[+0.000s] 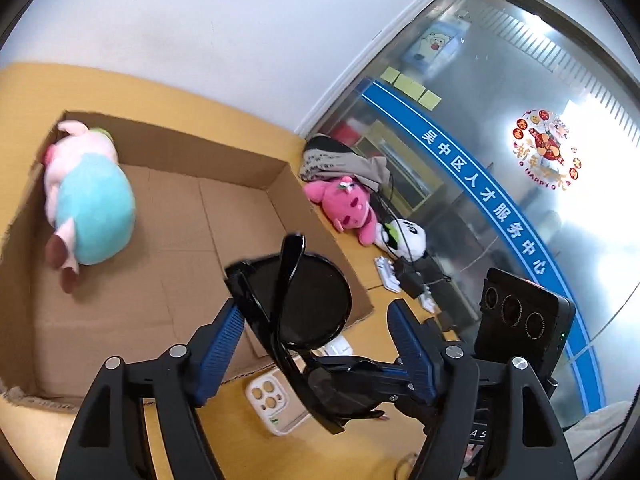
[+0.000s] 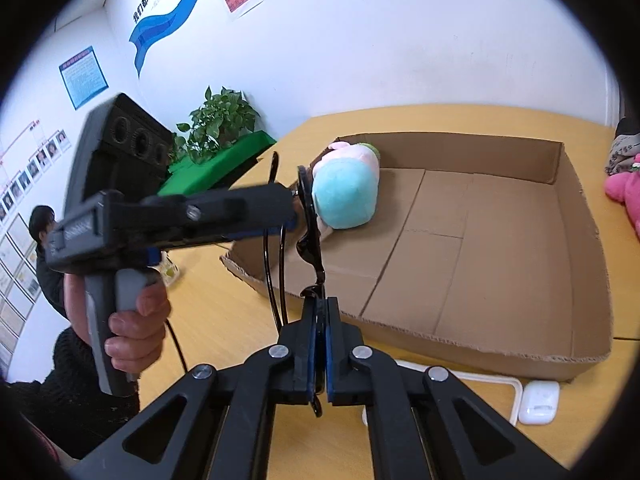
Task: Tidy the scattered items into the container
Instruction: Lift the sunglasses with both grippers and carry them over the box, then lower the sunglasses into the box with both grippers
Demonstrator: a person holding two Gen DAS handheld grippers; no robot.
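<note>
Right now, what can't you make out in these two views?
Plush pig face: blurred, left wrist view; turned away in right wrist view.
Phone case: left wrist view, partly behind sunglasses and left gripper.
Cardboard box corner: right wrist view, behind left gripper.
Clutter beside panda toy: too small.
</note>
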